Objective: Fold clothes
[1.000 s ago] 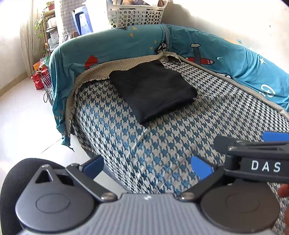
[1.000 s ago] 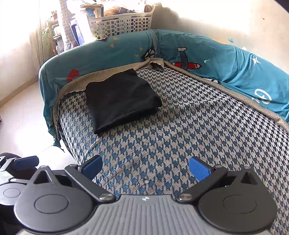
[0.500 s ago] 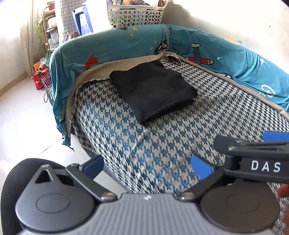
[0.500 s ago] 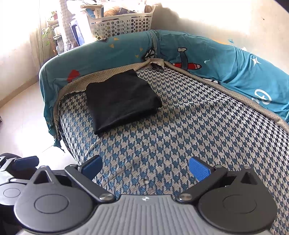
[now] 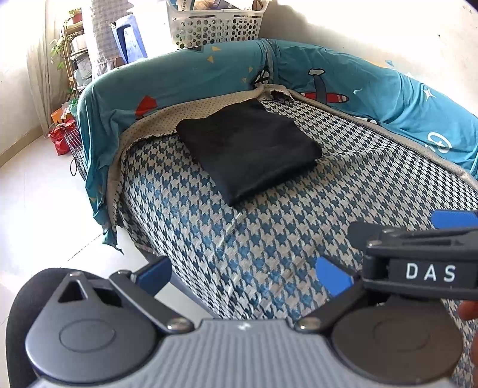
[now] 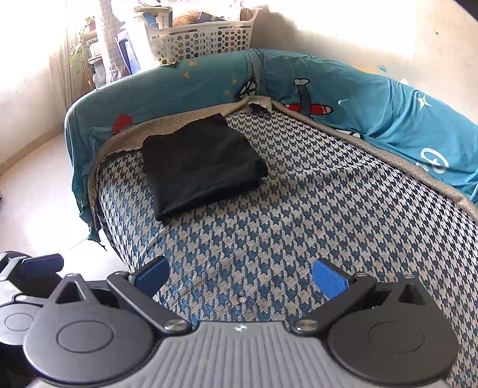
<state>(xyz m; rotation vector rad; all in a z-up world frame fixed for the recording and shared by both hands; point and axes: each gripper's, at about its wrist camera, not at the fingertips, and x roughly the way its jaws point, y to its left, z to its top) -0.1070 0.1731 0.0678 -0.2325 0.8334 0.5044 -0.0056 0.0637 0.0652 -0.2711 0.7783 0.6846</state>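
We are standing at the near side of a sofa seat (image 5: 298, 232) with a blue and white houndstooth cover. Around its back and side runs a teal sheet (image 5: 185, 77) with a plane picture on it. Behind that, at about 12 o'clock, sits a white laundry basket (image 5: 215, 27).

The thing we care about is the folded black garment (image 5: 248, 149). It lies flat on the seat near the far corner, a neat thick rectangle. It looks to us like the folding is already done for this one. No other loose clothes show on the seat.

From our left gripper (image 5: 243, 273), the garment sits straight ahead at 12 o'clock. From our right gripper (image 6: 240, 279), it sits up and to the left, at about 11 o'clock (image 6: 200, 167). So we think the left gripper is the nearer one, but only by a little. Both are well apart from the cloth. Its long side runs from the far corner of the seat toward the front left edge.

Both grippers have their blue pads (image 5: 333, 279) spread wide, and they hold nothing. The right one hangs just beside the left one, over the near edge of the seat.

If we go for the garment next, we guess both grippers must travel forward and a bit left.
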